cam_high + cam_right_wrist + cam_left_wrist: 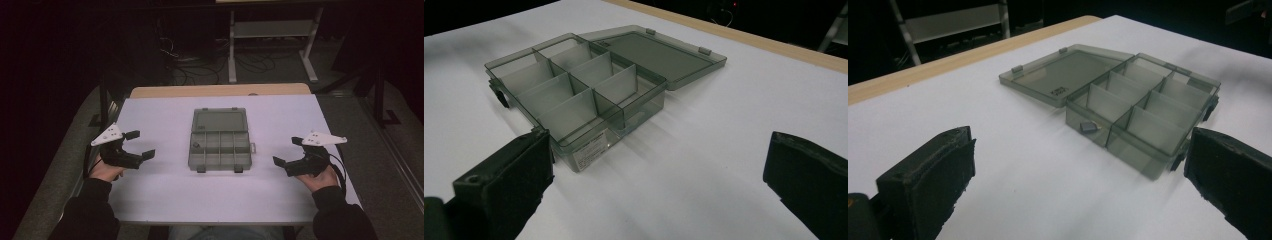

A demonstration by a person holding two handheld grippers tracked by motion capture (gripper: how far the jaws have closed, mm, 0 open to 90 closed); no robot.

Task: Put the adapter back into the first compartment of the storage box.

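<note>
Both pairs of jaws stood wide apart and held nothing. The left gripper [138, 145] hovered at the bench's nine o'clock side, the right gripper [288, 151] at its three o'clock side, each pointing inward. Between them, at the middle of the white bench [150, 195], lay a smoky clear plastic box [220, 150], well apart from both grippers. Its lid [220, 121] was folded flat toward twelve o'clock. One small dark piece [1088, 126] sat in a compartment on the box's nine o'clock side.
</note>
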